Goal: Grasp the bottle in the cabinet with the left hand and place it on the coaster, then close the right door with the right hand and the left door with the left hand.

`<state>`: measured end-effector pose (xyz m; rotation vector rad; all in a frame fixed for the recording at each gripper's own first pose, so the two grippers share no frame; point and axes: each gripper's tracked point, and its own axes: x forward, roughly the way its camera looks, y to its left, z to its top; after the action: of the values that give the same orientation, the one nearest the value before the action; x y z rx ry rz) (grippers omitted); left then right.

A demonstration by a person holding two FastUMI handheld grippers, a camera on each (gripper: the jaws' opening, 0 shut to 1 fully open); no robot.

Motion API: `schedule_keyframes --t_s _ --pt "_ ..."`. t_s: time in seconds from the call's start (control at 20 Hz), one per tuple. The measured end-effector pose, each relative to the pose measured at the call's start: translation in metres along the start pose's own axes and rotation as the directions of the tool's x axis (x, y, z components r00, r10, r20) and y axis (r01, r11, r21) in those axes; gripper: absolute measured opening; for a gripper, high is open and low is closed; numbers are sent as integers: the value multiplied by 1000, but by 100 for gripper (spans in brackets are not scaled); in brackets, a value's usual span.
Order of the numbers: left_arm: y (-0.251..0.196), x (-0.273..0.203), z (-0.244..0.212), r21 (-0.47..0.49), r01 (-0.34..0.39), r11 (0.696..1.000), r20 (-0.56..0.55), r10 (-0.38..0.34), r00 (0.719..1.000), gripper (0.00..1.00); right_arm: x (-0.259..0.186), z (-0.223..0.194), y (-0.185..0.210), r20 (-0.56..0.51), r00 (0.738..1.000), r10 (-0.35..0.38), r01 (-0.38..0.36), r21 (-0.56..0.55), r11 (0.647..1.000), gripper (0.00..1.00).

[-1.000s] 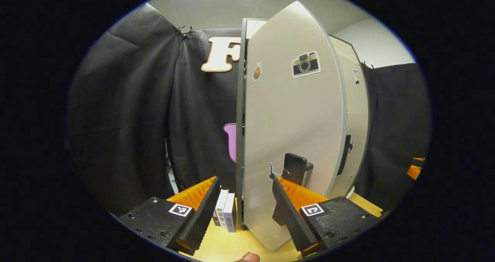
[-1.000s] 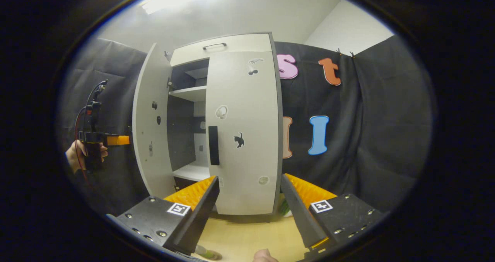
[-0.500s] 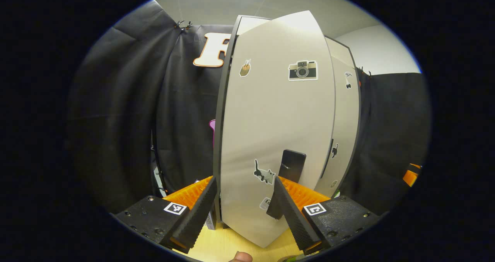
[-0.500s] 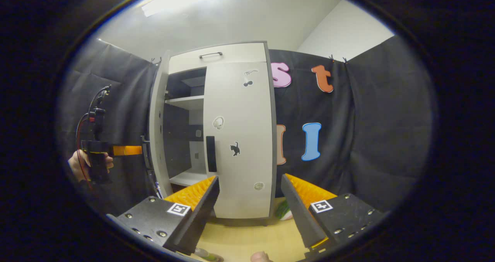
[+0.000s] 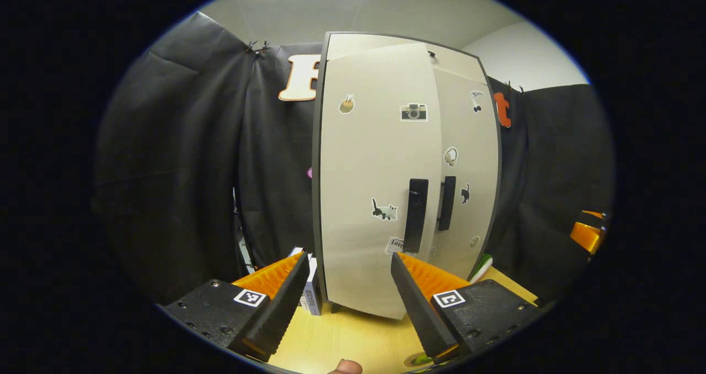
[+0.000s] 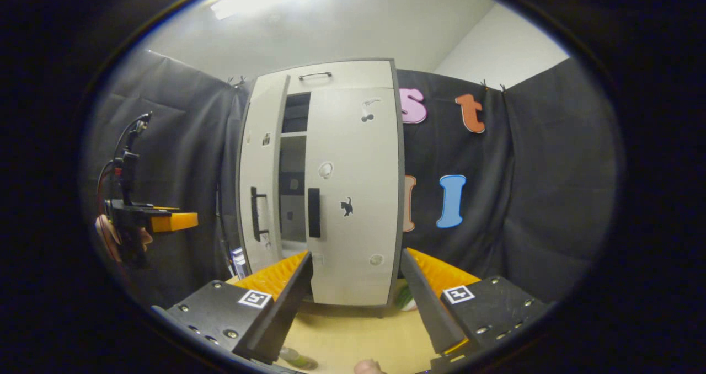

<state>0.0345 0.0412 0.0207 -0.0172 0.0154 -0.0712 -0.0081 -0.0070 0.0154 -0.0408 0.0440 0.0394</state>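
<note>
Now my left gripper [image 5: 347, 297] hangs released before the cabinet [image 5: 408, 170], touching nothing, and my right gripper [image 6: 356, 302] is likewise spread and empty. From the right gripper view the left door [image 6: 262, 181] stands slightly ajar; the right door [image 6: 353, 186] is flush. At the tabletop's [image 6: 353, 335] near edge lies the bottle [image 6: 295, 357], coaster [image 5: 419, 359] nearby.

This is a recording booth set up inside a plain room, not a real home. Black cloth [image 6: 529, 197] hangs as the walls, clipped at its top edge, with a white ceiling [image 6: 342, 26] and a strip light above it. A small pale cabinet [image 5: 408, 170] dotted with stickers stands on a light wooden tabletop [image 6: 353, 335], like a staged piece of household furniture.
</note>
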Motion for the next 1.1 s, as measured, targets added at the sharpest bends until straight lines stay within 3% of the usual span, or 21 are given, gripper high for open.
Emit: schedule_keyframes --t_s 0.1,0.2,0.25,0.3,0.45,0.55,0.65,0.7,0.8,0.95,1.0,1.1 --pt "-5 -8 -5 25 11 1000 -9 -10 1000 89 -1 -2 -3 -7 999 -31 31 -29 999 92" --pt "-7 -12 -9 45 18 999 -17 -17 1000 89 -1 3 2 13 999 -31 31 -27 999 98" --pt "-6 -12 -10 46 14 999 -21 -13 1000 94 -2 6 1 23 999 -39 39 -19 999 97" --pt "-5 -14 -12 41 12 999 -33 -10 999 94 -2 10 1 33 998 -47 47 -9 999 92" --pt "-8 -16 -13 36 32 999 -40 -31 999 89 -1 17 2 61 996 -63 63 -6 998 95" --pt "-8 -16 -12 42 47 998 -46 -45 998 94 -2 16 3 49 995 -83 84 -25 996 92" --pt "-11 -17 -9 32 70 997 -41 -68 997 90 -4 20 12 52 996 -73 74 -26 997 95" --pt "-10 -17 -7 24 77 997 -37 -76 996 94 -4 23 16 58 996 -70 72 -26 997 95" --pt "-7 -18 -4 10 82 997 -24 -82 996 90 -8 24 20 61 995 -75 77 -39 996 95" --pt "-4 -20 -9 -13 86 996 -28 -86 996 94 -12 20 29 50 996 -73 76 -67 995 95" --pt "-2 -21 -9 -10 81 997 -31 -82 996 90 -14 19 30 47 996 -76 79 -69 994 95" --pt "2 -21 -10 -4 76 997 -32 -76 997 94 -18 17 33 49 995 -83 86 -64 994 95"
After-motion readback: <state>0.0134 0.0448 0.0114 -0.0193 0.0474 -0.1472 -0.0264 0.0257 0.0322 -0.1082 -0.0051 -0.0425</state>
